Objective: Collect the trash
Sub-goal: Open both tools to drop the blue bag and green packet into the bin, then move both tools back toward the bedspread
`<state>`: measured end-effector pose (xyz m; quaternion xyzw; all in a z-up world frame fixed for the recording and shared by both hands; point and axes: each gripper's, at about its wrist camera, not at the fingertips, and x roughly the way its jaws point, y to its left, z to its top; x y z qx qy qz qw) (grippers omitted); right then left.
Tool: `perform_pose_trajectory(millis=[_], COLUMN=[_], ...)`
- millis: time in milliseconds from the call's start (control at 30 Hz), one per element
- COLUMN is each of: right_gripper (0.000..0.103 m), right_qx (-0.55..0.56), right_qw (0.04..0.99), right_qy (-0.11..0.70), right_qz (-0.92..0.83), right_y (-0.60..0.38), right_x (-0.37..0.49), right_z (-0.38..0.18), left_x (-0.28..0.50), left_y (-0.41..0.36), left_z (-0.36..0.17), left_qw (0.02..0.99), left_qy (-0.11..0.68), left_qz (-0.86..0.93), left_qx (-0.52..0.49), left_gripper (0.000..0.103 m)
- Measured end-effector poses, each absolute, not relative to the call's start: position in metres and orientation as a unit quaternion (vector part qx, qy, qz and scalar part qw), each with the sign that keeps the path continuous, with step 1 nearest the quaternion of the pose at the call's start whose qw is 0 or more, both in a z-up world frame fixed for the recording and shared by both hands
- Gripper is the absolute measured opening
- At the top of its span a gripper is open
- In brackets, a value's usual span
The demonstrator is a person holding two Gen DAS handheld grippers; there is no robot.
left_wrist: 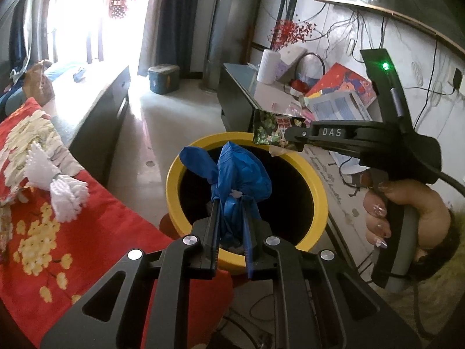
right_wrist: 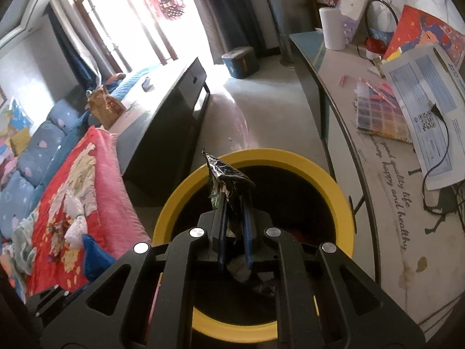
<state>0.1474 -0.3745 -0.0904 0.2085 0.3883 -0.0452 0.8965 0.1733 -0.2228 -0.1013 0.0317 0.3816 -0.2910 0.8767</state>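
My left gripper (left_wrist: 231,203) is shut on a crumpled blue glove (left_wrist: 232,171) and holds it over the mouth of a yellow-rimmed bin (left_wrist: 174,171). My right gripper (right_wrist: 234,200) is shut on a dark printed snack wrapper (right_wrist: 225,176) above the same bin (right_wrist: 343,197). In the left wrist view the right gripper (left_wrist: 293,139) reaches in from the right, with the wrapper (left_wrist: 271,131) over the bin's far rim. The bin's inside is dark, with some scraps at the bottom.
A bed with a red floral blanket (left_wrist: 46,232) lies left of the bin. A dark cabinet (right_wrist: 174,110) stands behind it. A long desk (right_wrist: 386,226) with papers, cables and a white vase (right_wrist: 332,27) runs along the right. A blue tub (right_wrist: 239,61) sits on the floor.
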Motion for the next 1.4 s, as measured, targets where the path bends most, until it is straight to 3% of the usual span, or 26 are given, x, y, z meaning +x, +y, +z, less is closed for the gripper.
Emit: perform_pose_trajectory(millis=[233,267,300,400,433,467,500,533,667,733,1400], right_gripper=[0.01,0.012,0.019,0.038,0.038,0.038,0.043,0.049,0.05,0.057,0.069], right_qx=[0.221,0.223,0.224,0.222,0.222,0.223,0.224,0.225,0.211,0.205,0.124], right_qw=[0.887,0.885,0.884,0.884,0.884,0.884,0.884,0.885,0.895,0.902,0.931], right_qy=[0.403,0.406,0.408,0.406,0.406,0.406,0.405,0.403,0.388,0.376,0.338], right_qz=[-0.051,-0.048,-0.046,-0.055,-0.057,-0.058,-0.058,-0.06,-0.061,-0.057,0.049], right_y=[-0.382,-0.382,-0.382,-0.382,-0.382,-0.382,-0.382,-0.382,-0.375,-0.371,-0.282], right_x=[0.149,0.15,0.15,0.149,0.149,0.15,0.15,0.149,0.147,0.145,0.136], right_z=[-0.101,-0.102,-0.104,-0.105,-0.105,-0.105,-0.104,-0.104,-0.095,-0.09,-0.052], left_x=[0.192,0.193,0.195,0.199,0.198,0.197,0.197,0.195,0.188,0.185,0.174], left_y=[-0.235,-0.234,-0.234,-0.228,-0.227,-0.226,-0.224,-0.222,-0.21,-0.201,-0.105], left_z=[-0.116,-0.117,-0.118,-0.118,-0.117,-0.117,-0.116,-0.115,-0.109,-0.105,-0.065], left_qw=[0.871,0.872,0.874,0.876,0.877,0.879,0.879,0.879,0.89,0.897,0.942], left_qy=[0.397,0.398,0.398,0.396,0.394,0.392,0.39,0.389,0.377,0.369,0.314], left_qz=[-0.287,-0.282,-0.277,-0.276,-0.275,-0.273,-0.273,-0.275,-0.258,-0.244,-0.116], left_qx=[0.036,0.036,0.035,0.014,0.012,0.011,0.009,0.005,-0.004,-0.007,-0.035], left_gripper=[0.018,0.026,0.04,0.063,0.069,0.081,0.086,0.087,0.093,0.094,0.095])
